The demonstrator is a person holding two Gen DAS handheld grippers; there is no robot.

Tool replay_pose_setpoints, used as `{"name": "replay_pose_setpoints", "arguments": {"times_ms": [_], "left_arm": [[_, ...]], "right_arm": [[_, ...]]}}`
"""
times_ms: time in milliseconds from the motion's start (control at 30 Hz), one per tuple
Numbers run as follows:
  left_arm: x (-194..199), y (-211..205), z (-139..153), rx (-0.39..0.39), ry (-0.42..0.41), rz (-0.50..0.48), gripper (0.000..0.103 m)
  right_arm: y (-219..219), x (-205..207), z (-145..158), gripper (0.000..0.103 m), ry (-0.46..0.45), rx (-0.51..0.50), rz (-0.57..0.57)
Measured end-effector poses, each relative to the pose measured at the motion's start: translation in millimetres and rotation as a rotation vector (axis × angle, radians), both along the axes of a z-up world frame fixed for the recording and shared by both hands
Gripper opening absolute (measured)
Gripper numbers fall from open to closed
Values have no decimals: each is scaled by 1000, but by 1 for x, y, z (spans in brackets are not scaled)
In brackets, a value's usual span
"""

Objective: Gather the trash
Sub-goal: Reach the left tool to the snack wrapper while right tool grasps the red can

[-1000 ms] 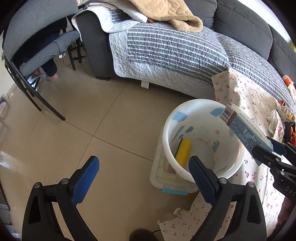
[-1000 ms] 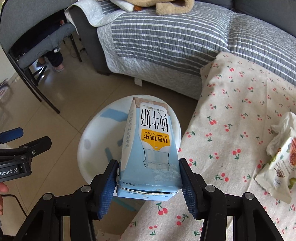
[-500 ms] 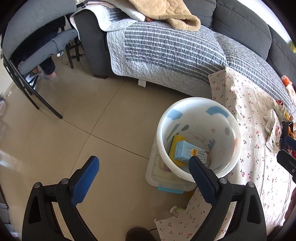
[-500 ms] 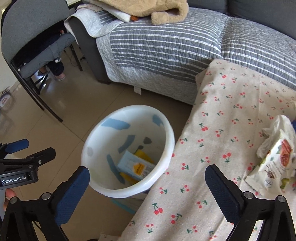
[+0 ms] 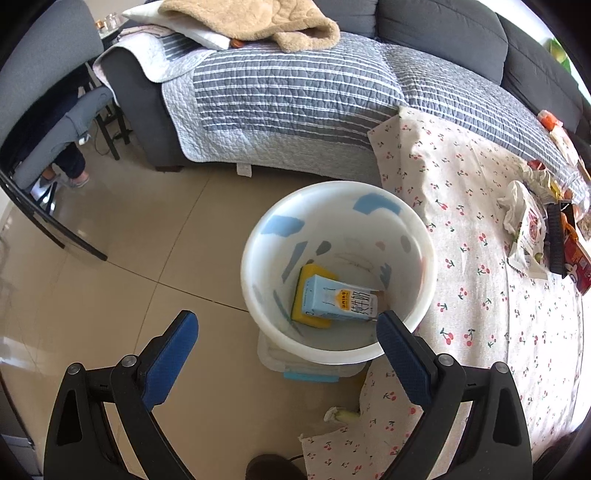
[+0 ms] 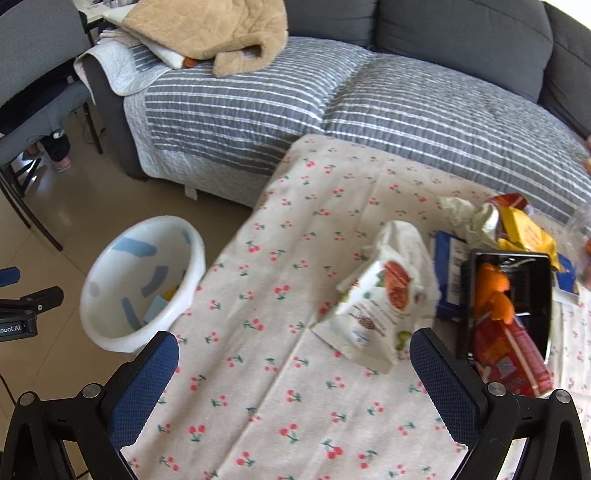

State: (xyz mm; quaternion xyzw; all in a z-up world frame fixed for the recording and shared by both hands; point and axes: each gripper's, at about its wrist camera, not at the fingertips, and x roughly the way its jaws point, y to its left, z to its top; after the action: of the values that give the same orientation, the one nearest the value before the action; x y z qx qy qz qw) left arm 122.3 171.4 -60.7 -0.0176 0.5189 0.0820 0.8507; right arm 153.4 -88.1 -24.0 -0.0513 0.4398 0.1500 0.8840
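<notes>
A white bin stands on the floor beside the cherry-print table. Inside it a light-blue milk carton lies on a yellow item. My left gripper hovers open above the bin's near rim, holding nothing. My right gripper is open wide over the tablecloth, with nothing between its fingers. Just beyond it lies a crumpled white snack bag. Behind the bag sit a black tray with orange peel, a red packet and a yellow wrapper.
A grey sofa with a striped quilt and a tan blanket runs along the back. A person's legs show under a grey chair at left. A clear plastic box sits under the bin.
My right gripper let go of the milk carton, which dropped into the bin, then swung right toward the snack bag. The left gripper shifted so the bin sits more central in its view.
</notes>
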Motion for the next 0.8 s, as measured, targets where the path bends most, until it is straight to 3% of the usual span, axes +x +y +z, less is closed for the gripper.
{"name": "replay_pose_setpoints", "arguments": {"times_ms": [233,533,800], "left_arm": [[12,-51,9,-6,-27,-65,99],[37,-129,18,19,-71,-162,99],[73,-183,8,-84,-58,-198,99]], "right_arm": [[-69,0,-1,103,27,66,-132],[-116,3,5,103,33,72,-170],[-151,14,-4,103,75,65,-206]]}}
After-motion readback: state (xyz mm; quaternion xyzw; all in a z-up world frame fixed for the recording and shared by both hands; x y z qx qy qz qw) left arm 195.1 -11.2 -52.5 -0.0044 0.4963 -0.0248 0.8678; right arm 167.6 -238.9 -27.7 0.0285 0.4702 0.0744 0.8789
